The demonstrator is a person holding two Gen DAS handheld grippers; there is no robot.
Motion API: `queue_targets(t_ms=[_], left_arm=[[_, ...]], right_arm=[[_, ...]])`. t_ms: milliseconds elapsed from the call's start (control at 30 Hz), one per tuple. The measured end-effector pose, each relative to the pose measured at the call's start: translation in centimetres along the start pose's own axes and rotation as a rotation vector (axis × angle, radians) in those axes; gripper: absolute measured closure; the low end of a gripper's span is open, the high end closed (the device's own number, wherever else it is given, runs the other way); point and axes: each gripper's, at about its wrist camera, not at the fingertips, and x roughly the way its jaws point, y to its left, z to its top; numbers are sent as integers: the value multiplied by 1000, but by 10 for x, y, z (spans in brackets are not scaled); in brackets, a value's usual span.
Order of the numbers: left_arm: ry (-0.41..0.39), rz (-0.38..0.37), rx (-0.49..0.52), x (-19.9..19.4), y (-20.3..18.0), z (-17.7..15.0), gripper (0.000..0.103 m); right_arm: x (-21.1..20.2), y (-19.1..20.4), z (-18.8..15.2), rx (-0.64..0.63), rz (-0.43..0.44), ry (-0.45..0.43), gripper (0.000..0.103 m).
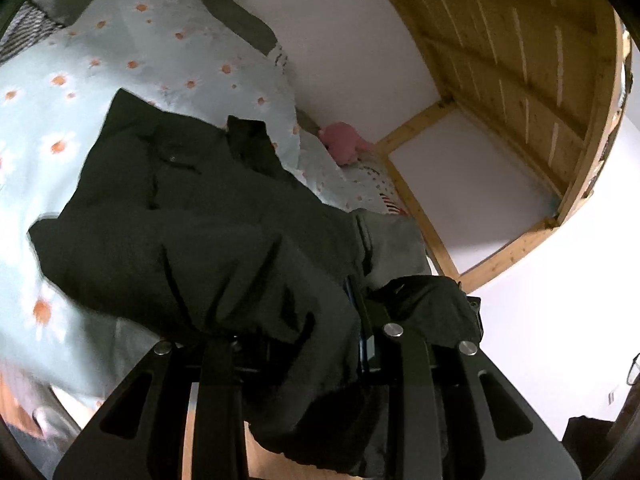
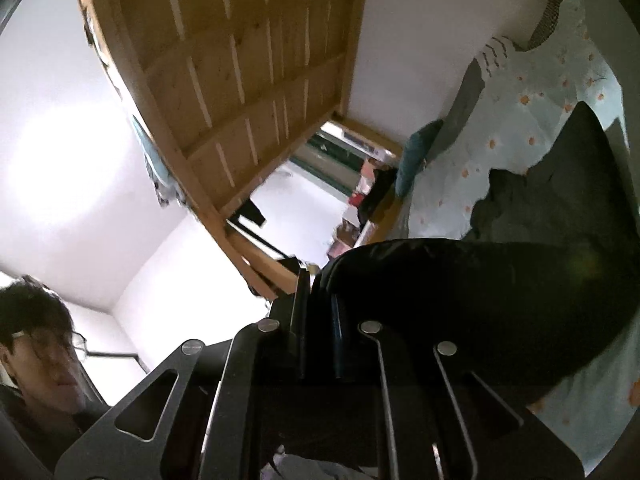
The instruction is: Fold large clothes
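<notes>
fabric fills both of your views: a dark green garment [image 1: 192, 216], a heavy jacket by the look of it, lies spread over the daisy-print duvet [image 1: 132, 48] and rises from it toward each tool. in the left wrist view your left gripper [image 1: 360, 320] is clamped on a bunched edge of the garment; cloth drapes over both fingers and hangs down past the mount, so the pads themselves are hidden, but the fabric is plainly pinched between them. from that grip the garment runs away across the duvet, its far collar end resting flat on the print.

in the right wrist view your right gripper [image 2: 320, 304] is squeezed nearly together on a thick dark fold of the same garment [image 2: 480, 280], which bulges out to the right of the fingers and trails back down onto the duvet [image 2: 520, 92]. the rest of the garment lies on the duvet beyond that fold.

beyond the duvet, against the white wall, a pink soft toy [image 1: 344, 142] sits at the bed's end, beside a wooden bed post [image 1: 416, 200]. above the duvet runs the slatted wooden underside of an upper bunk [image 2: 240, 72]. a teal cushion [image 2: 416, 152] leans at the duvet's far edge in the right view. a person's head [image 2: 36, 344] shows at the lower left of that view, well apart from the duvet.
</notes>
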Motion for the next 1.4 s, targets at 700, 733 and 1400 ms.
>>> queue_targets(t_ms=[700, 733, 1400], left_arm=[[6, -32, -181, 72, 67, 175, 75], [20, -28, -201, 79, 70, 186, 74], [-31, -31, -183, 141, 129, 278, 6]], right_arm=[[83, -79, 157, 101, -71, -228, 93], [93, -85, 171, 107, -80, -242, 93], [187, -289, 308, 369, -577, -428, 93]])
